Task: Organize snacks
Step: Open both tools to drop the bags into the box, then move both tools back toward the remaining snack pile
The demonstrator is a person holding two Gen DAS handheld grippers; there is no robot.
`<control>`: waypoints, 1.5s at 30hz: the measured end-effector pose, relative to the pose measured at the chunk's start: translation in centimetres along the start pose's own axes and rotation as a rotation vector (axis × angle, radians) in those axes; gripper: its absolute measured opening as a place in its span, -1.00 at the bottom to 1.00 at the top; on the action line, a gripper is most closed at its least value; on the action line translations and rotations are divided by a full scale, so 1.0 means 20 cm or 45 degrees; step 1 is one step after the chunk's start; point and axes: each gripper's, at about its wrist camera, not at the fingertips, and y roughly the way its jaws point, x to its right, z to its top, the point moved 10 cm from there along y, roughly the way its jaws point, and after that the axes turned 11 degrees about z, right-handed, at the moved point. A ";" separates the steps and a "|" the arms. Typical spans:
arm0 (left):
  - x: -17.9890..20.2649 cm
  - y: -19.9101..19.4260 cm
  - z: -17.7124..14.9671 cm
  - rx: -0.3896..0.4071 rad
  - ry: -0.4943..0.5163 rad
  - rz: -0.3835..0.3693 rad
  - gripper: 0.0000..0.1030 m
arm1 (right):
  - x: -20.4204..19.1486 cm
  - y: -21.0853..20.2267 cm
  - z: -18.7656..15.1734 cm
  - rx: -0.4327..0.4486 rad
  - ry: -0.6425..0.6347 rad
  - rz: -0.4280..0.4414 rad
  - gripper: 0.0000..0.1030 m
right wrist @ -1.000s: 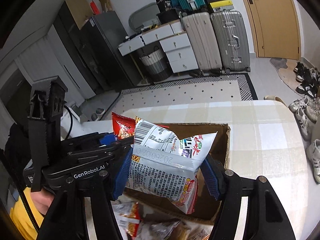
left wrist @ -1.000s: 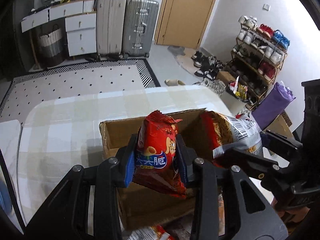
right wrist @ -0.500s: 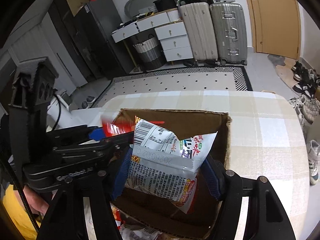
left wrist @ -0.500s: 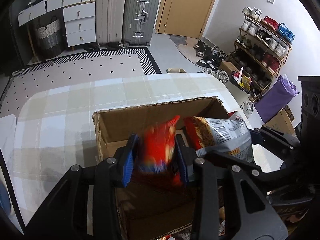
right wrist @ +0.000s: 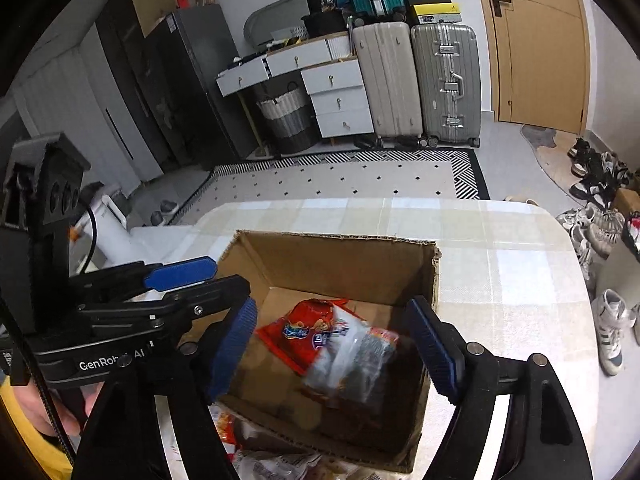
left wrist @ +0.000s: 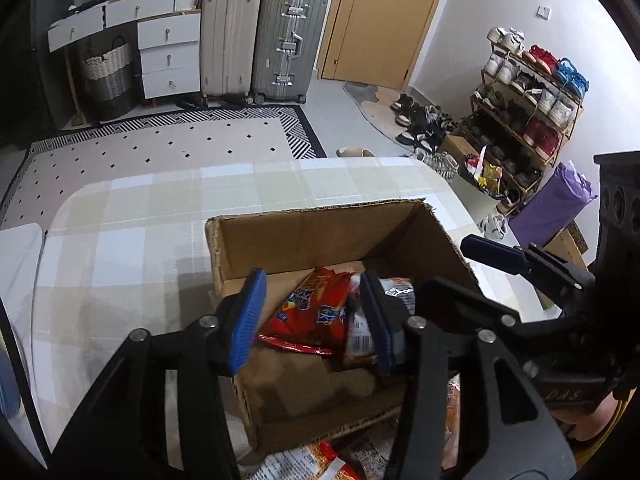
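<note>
Home entryway: suitcases (left wrist: 264, 36), shoe rack (left wrist: 524, 112), rug (left wrist: 160, 152), door (left wrist: 380, 20).

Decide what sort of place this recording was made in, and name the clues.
Probably a home, near the entrance: a shoe rack full of shoes, suitcases beside a wooden door, and a white chest of drawers.

My left gripper (left wrist: 316, 316) tilts steeply down, its blue pads (left wrist: 249, 320) apart — the jaws have just been opening, and nothing is pressed between them. My right gripper (right wrist: 340, 350) leans down at a similar slant beside it; its jaws have also just been widening and now stand well apart, pinching nothing. A hand (right wrist: 44, 408) grips the left tool's handle, a yellow sleeve (right wrist: 24, 432) behind it.
</note>
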 end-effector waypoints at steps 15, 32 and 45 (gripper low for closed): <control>-0.04 -0.61 -0.20 0.174 -0.047 0.040 0.39 | -0.29 -0.53 -0.05 0.200 -0.064 0.033 0.64; 0.02 -1.53 -0.59 0.517 -0.040 0.203 0.77 | -0.83 -1.29 -0.43 0.386 -0.241 0.109 0.72; -0.01 -1.91 -1.09 0.615 -0.106 0.226 0.99 | -0.98 -1.51 -0.84 0.547 -0.309 0.088 0.98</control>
